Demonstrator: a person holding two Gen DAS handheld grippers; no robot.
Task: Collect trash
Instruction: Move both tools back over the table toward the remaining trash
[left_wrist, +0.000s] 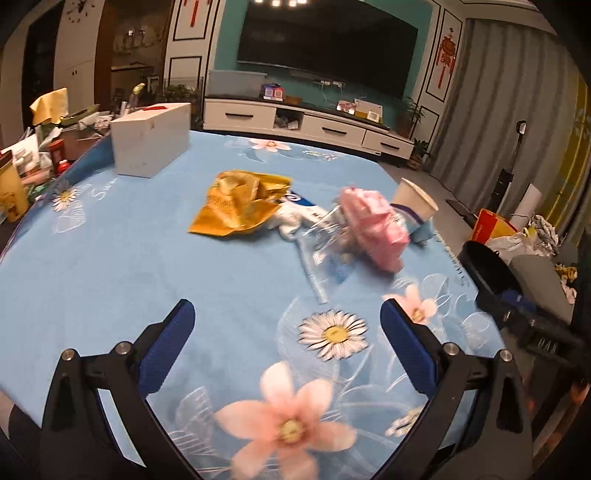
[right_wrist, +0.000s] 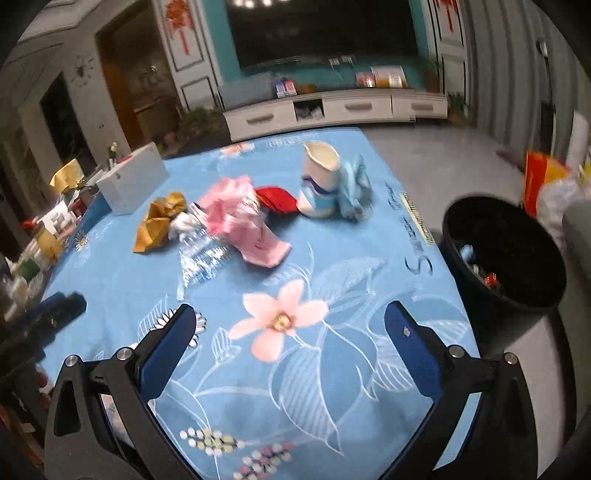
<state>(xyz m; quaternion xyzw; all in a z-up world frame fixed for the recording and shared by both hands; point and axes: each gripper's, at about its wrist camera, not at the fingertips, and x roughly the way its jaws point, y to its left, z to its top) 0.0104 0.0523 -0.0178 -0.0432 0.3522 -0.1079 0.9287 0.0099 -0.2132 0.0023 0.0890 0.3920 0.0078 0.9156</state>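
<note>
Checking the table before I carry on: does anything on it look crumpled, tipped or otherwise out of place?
Yes. A loose heap of litter sits mid-table: a crumpled yellow wrapper, a crushed pink packet, a flattened clear plastic bottle and a tilted paper cup. The black bin stands beside the table.

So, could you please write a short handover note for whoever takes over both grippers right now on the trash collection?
Left gripper: open, empty, above the blue floral tablecloth.
Right gripper: open, empty.
On the table: yellow wrapper, pink wrapper, clear plastic packaging, red wrapper, paper cup beside a light blue wrapper.
Black bin stands off the table's right edge, with a few bits already inside.
Done: some trash binned. Left: every piece listed above.
</note>
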